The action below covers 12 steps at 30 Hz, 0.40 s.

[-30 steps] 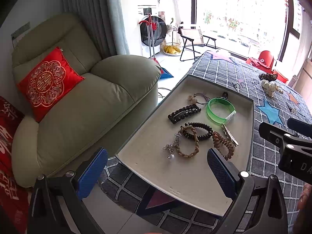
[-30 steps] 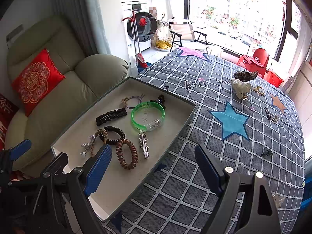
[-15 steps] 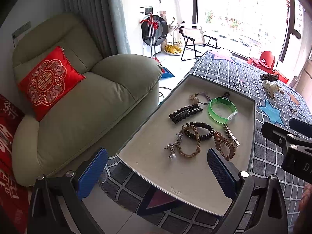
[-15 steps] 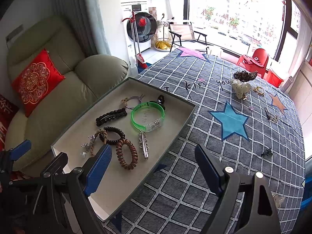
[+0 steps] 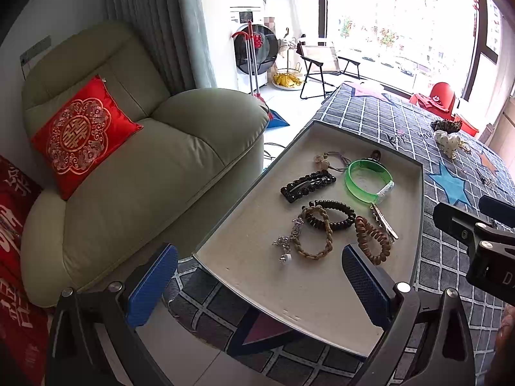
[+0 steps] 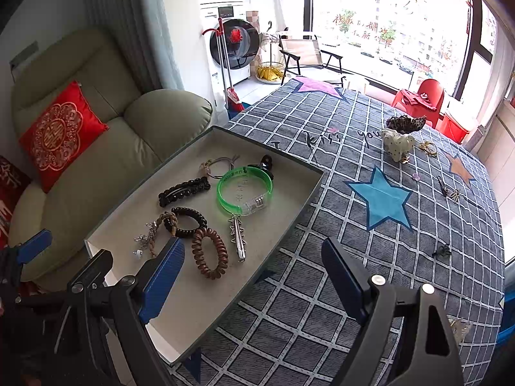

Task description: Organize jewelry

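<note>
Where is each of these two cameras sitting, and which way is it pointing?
Left wrist: rides the left gripper, looking past its open blue fingers across the tray toward the sofa; the right gripper pokes in.
Right wrist: rides the right gripper, fingers open, facing the checked tablecloth and window; the left gripper's fingertip shows.
Shared: tray, green bangle, sofa.

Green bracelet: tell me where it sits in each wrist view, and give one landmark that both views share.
Left wrist view: green bracelet lies right of centre, at the tray's far end.
Right wrist view: it lies at centre, in the tray.
Shared landmark: the silver clip just below it.
</note>
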Available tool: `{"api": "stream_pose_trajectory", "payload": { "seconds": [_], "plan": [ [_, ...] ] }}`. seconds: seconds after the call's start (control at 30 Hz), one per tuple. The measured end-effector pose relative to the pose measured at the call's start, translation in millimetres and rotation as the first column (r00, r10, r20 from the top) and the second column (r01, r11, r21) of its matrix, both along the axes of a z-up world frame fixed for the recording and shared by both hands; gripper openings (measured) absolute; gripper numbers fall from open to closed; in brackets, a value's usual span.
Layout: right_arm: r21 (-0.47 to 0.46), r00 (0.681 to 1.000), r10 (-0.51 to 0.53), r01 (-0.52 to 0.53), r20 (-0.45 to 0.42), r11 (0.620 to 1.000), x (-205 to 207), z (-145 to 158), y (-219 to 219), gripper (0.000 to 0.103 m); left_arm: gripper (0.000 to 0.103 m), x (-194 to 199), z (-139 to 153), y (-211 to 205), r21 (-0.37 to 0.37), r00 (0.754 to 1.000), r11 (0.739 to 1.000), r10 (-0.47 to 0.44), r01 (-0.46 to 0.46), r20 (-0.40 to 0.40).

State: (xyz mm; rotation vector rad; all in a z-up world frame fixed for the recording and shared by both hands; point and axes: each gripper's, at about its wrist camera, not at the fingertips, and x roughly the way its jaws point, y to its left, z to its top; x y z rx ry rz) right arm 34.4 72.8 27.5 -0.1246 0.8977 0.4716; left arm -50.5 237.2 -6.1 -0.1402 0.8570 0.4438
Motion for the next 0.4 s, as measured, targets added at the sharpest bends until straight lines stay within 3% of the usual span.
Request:
{"api": "stream_pose_trajectory", "payload": {
  "seconds": [0.4],
  "plan": [
    [0.003,1.000,-0.002,0.002,-0.004,1.000,-0.5,-1.2,0.4,0.089,0.103,0.8,-2.4,0.5,-0.004,1.000,1.000,-0.007,0.007,0.008]
  ]
}}
